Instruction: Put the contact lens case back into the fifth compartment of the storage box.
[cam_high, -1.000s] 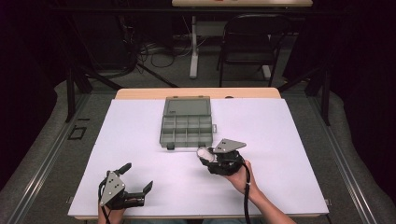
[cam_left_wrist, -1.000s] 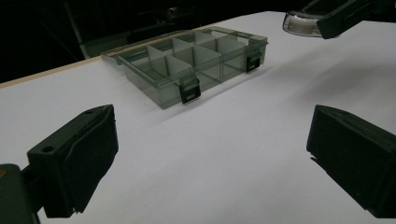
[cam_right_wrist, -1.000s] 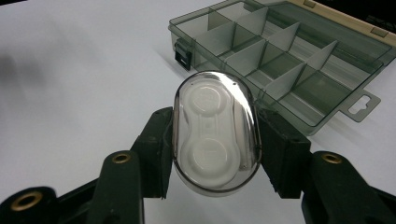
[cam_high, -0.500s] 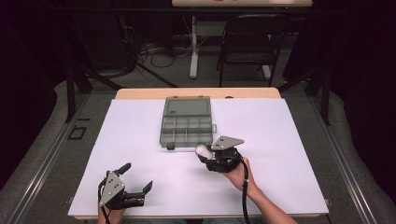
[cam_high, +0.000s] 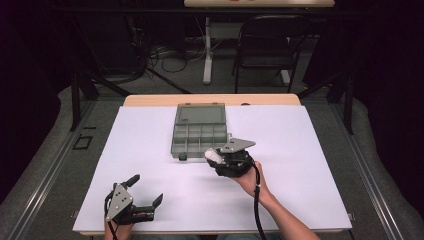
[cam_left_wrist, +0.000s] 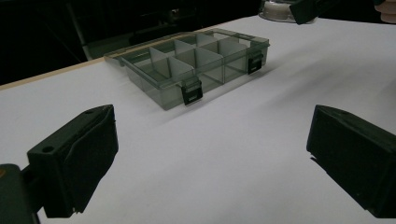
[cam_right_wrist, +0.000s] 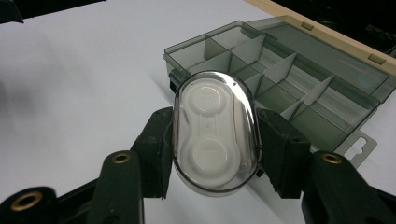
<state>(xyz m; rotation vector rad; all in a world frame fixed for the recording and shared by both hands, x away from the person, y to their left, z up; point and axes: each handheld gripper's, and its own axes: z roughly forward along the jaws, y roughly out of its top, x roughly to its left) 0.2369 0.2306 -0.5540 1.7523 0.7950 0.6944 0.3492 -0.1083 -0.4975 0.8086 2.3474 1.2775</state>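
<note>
Right gripper view: your jaws pinch the capsule (cam_right_wrist: 215, 133) just near the open box (cam_right_wrist: 285, 79).
Placing remains, I judge; left gripper (cam_high: 142, 197) rests spread.

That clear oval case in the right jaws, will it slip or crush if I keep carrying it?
The oval case looks like rigid clear plastic, so crushing seems unlikely. Its smooth curved sides, pinched by the right gripper, could probably slide or pivot. It looks light and hollow, so a modest squeeze should do.
</note>
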